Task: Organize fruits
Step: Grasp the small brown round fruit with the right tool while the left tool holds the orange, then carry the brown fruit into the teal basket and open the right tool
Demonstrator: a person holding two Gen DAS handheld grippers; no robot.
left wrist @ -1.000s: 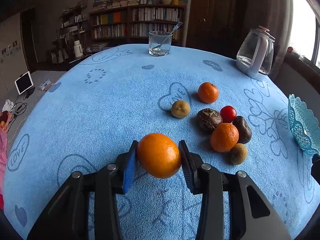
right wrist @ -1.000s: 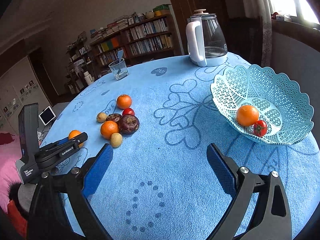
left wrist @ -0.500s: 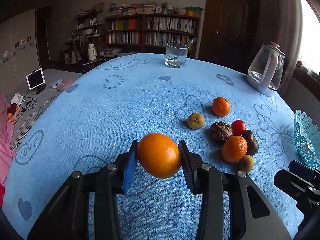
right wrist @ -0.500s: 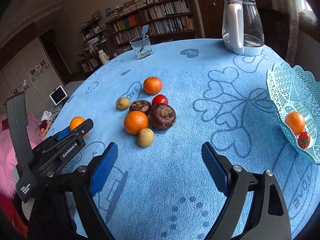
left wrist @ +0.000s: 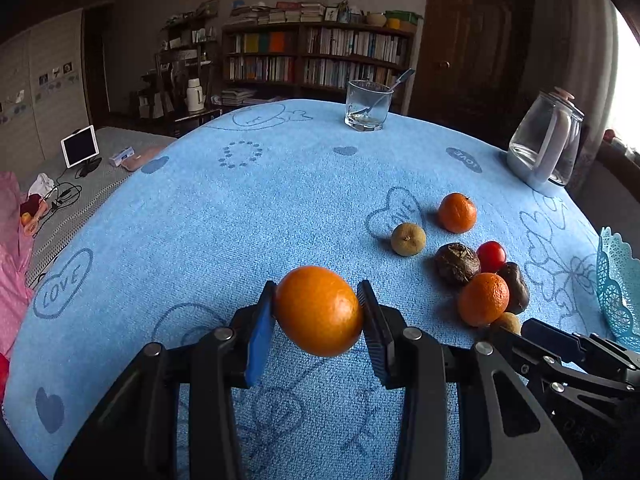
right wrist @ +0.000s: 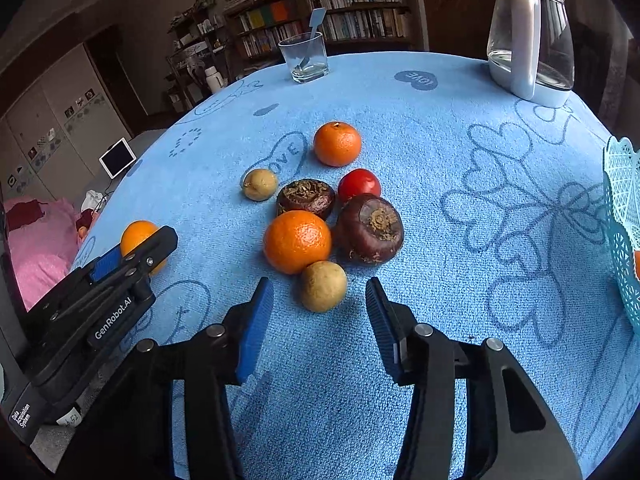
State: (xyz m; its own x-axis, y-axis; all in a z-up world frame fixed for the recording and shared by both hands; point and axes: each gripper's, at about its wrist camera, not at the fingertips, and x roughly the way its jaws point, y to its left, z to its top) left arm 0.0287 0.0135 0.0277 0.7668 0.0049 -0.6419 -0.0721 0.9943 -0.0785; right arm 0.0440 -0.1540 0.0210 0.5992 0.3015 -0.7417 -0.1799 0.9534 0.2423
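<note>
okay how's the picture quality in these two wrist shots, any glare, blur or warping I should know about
Left wrist view: sharp, but the window at the right edge is blown out white, and the fisheye bulges the blue tablecloth into a dome. Right wrist view: also sharp, the corners go black, the bookshelf sits dim, and the fruit throws soft shadows on the cloth, as under the small tan fruit.

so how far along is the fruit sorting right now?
Early to midway. Done: at least one orange fruit shows inside the teal basket at the frame edge. In hand: the left gripper is clamped on an orange; the right gripper is closing around the tan fruit, pads not yet touching. Left: that cluster of seven on the blue tablecloth.
</note>
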